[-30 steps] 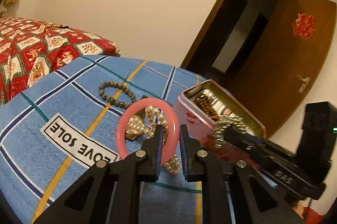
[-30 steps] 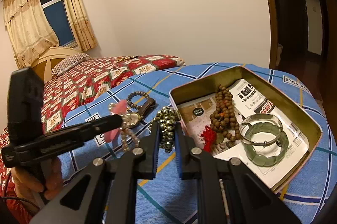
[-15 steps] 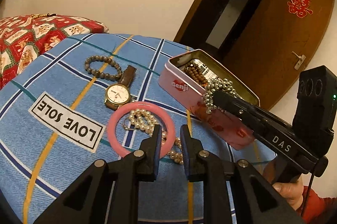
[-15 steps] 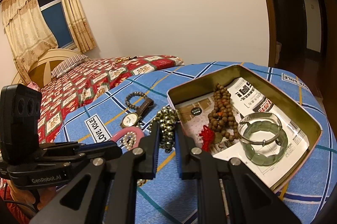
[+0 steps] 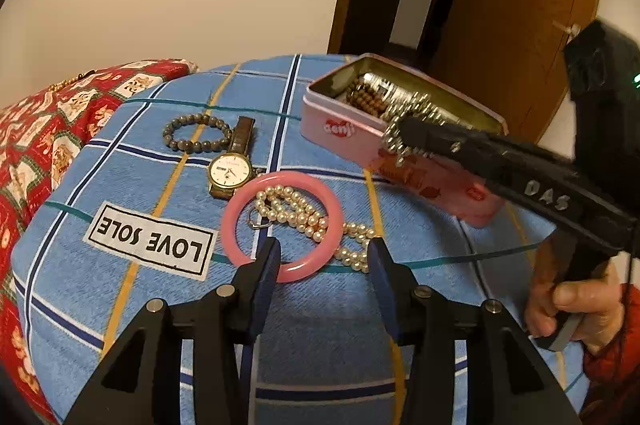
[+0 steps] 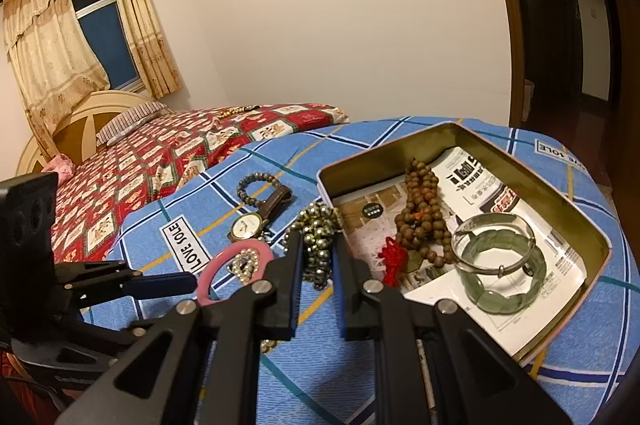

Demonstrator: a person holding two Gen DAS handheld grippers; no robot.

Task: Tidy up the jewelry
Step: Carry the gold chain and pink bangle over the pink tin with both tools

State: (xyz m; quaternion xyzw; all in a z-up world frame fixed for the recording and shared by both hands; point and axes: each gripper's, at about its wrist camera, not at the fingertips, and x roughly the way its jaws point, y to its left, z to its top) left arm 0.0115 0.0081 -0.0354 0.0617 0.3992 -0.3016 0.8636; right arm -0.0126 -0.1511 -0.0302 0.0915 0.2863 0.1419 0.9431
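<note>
1. The left claw (image 5: pixel 324 257) is opening over the blue checked bed cover (image 5: pixel 120 161); the near rim of the pink bangle (image 5: pixel 282 227) lies between its jaws, not pressed
2. A pearl string (image 5: pixel 304 215) lies through the bangle, a watch (image 5: pixel 230 173) touches the bangle's far rim, and a grey bead bracelet (image 5: pixel 196 133) lies beyond the watch
3. The right claw (image 6: pixel 316 257) is clamped on a bunch of metallic beads (image 6: pixel 318 237), held just beside the open pink tin (image 5: pixel 340 127)
4. Inside the tin lie brown beads (image 6: pixel 420 217), a silver bangle (image 6: pixel 492 245) and a green bracelet (image 6: pixel 504 285)
</note>
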